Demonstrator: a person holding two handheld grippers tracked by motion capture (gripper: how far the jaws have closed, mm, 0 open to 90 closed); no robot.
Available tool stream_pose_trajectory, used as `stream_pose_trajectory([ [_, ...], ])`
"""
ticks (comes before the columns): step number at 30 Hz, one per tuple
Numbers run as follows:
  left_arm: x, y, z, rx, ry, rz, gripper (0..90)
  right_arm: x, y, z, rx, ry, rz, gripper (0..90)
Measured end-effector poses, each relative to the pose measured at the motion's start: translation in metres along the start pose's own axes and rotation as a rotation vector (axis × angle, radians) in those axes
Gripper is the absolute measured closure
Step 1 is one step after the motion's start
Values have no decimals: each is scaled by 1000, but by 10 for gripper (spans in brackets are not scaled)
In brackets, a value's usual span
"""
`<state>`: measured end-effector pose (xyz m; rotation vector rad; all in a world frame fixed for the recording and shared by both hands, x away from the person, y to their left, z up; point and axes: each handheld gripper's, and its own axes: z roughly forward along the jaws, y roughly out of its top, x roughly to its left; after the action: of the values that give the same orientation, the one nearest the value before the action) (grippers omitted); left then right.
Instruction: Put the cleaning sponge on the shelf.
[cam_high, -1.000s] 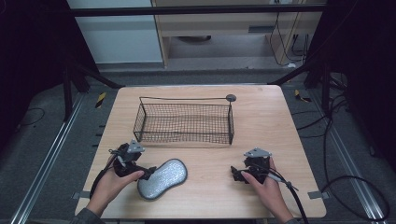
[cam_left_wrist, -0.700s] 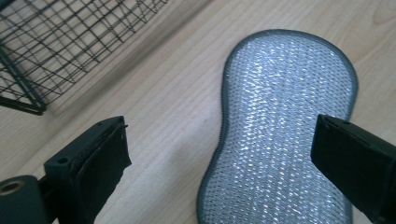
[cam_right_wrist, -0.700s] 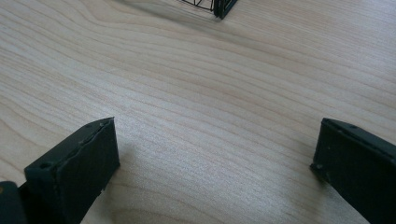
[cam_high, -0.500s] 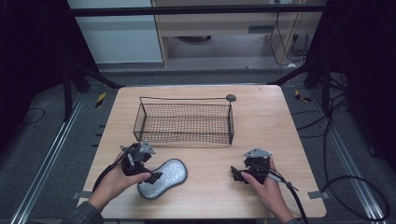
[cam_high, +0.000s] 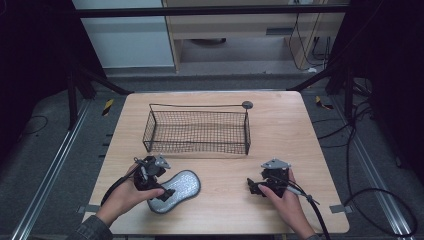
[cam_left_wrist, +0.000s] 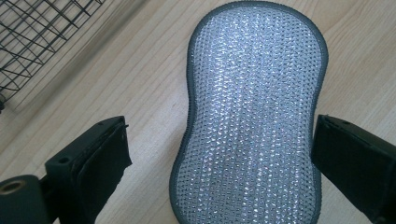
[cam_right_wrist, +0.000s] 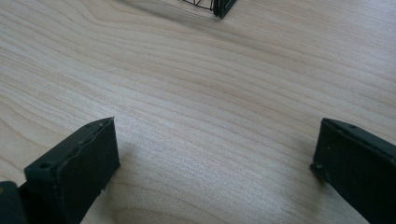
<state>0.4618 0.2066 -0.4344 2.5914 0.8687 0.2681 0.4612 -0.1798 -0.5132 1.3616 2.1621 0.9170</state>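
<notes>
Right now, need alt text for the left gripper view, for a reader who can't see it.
The left gripper is open, its two black jaws either side of a silver-grey scrubbing pad lying flat on the wooden table. A corner of a black wire basket sits at upper left.

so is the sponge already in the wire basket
No, the silver scrubbing sponge lies flat on the table in front of the wire basket.

Table evenly lit, dark surroundings; close views slightly soft.
</notes>
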Motion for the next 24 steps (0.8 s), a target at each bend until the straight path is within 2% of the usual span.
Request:
stream_pose_trajectory([
  [12,-8,5,3,19,-20,35,37,0,0,0,-1,4,-7,5],
  [21,-9,11,7,30,-19,38,38,0,0,0,0,4,-7,5],
  [24,-9,12,8,50,-29,57,38,0,0,0,2,4,-3,4],
])
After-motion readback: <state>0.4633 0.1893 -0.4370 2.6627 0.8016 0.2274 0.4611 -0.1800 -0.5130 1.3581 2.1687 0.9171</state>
